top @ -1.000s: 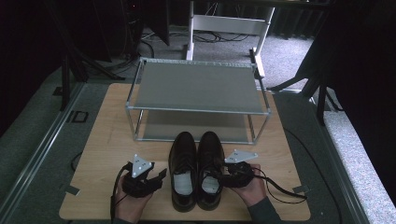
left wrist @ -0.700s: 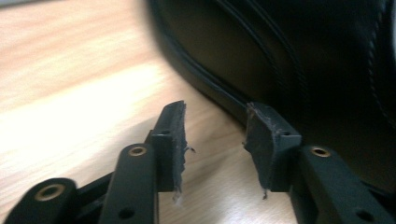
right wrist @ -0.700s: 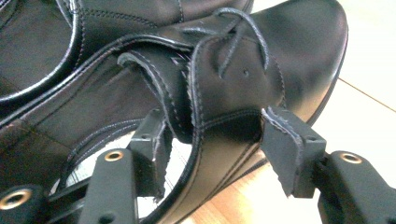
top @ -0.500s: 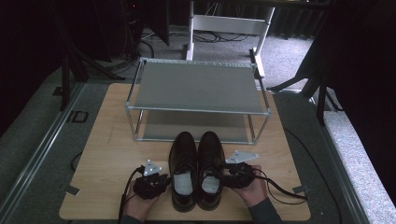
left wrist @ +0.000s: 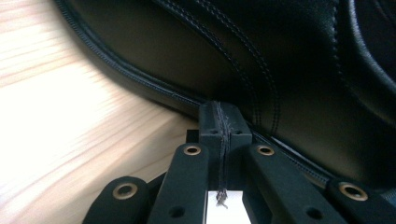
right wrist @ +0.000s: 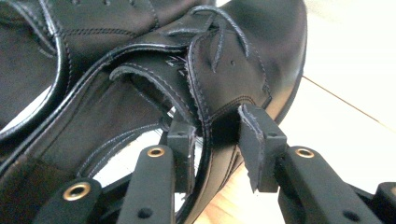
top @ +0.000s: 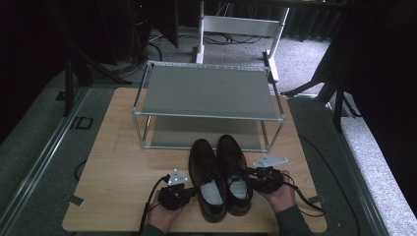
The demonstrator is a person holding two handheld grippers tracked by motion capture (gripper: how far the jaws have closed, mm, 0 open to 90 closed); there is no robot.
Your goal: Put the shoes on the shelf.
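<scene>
Shoes, a black leather lace-up pair, sit side by side near the front edge of the wooden worktop [top: 118,162], toes pointing at the two-tier metal shoe rack [top: 209,93] just behind them. The right gripper [right wrist: 217,135] has its jaws set astride the side wall of the right shoe [top: 235,177], one jaw inside the opening and one outside, with a gap showing, so not yet clamped. The left gripper [left wrist: 223,123] has its jaws pressed together with nothing between them, its tip touching the outer side of the left shoe [top: 207,184] just above the sole.

This looks like the grasping step before the pair goes onto the rack. Next, the right jaws need to close on the leather, and the left gripper must open and take the collar of its shoe.

Both rack shelves are bare. The lower shelf offers a low opening under the top tier; the top one is open from above. Worktop lies free on either side of the shoes.
</scene>
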